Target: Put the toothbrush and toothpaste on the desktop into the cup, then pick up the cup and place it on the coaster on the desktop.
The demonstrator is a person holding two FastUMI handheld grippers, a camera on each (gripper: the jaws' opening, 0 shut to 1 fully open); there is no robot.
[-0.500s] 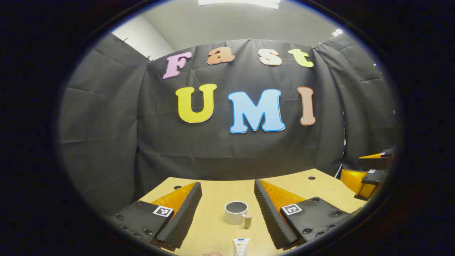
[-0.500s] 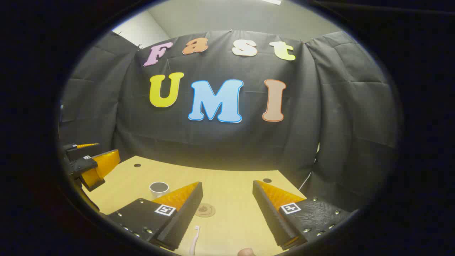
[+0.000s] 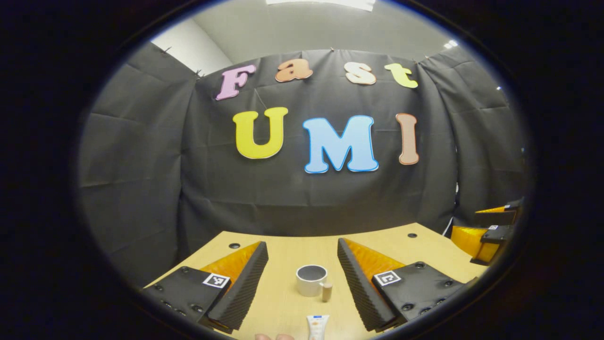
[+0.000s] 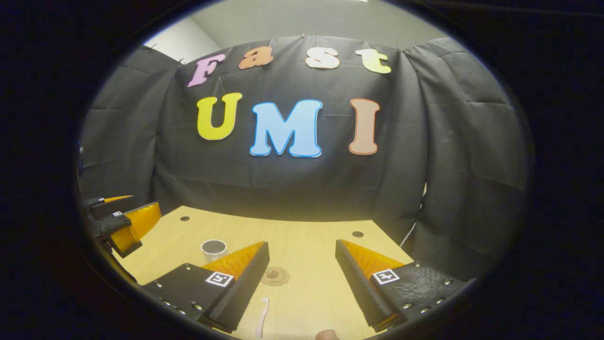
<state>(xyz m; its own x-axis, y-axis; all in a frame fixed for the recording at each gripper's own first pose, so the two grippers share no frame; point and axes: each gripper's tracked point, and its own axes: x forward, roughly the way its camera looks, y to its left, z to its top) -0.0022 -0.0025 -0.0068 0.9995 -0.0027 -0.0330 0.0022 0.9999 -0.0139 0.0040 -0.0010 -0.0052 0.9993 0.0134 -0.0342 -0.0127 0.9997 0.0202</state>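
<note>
Both my claws stand wide, gripping nothing: my left claw [image 3: 302,264] has its ridged fingers spread either side of the cup [image 3: 311,280], and my right claw [image 4: 302,264] is spread above bare desktop [image 4: 311,236].

From my left claw, the white cup stands upright straight ahead in the gap between my fingers, on the desk, its small tan handle turned toward my right finger. Nearer to me, at the lower edge, lies the toothpaste [image 3: 317,327]; its near end is cut off, and the orange mark printed on it is too small to read. Just left of it a bit of a hand [image 3: 273,336] peeks in, mostly cut off. Far off to the right sits my other claw [image 3: 488,231], its fingers apart.

From my right claw, the toothbrush [image 4: 262,317] lies just inside my left finger, head pointing away from me, handle cut off below. Ahead of it the round brown coaster [image 4: 275,276] lies flat on the desk, its left rim hidden behind my left finger; it bears a pattern I cannot make out. The cup [image 4: 213,249] sits further left, partly behind that finger. My other claw [image 4: 120,222] shows at the far left. A fingertip [image 4: 326,335] pokes in at the lower edge.

The square markers on my fingers carry black-and-white patterns, no letters
</note>
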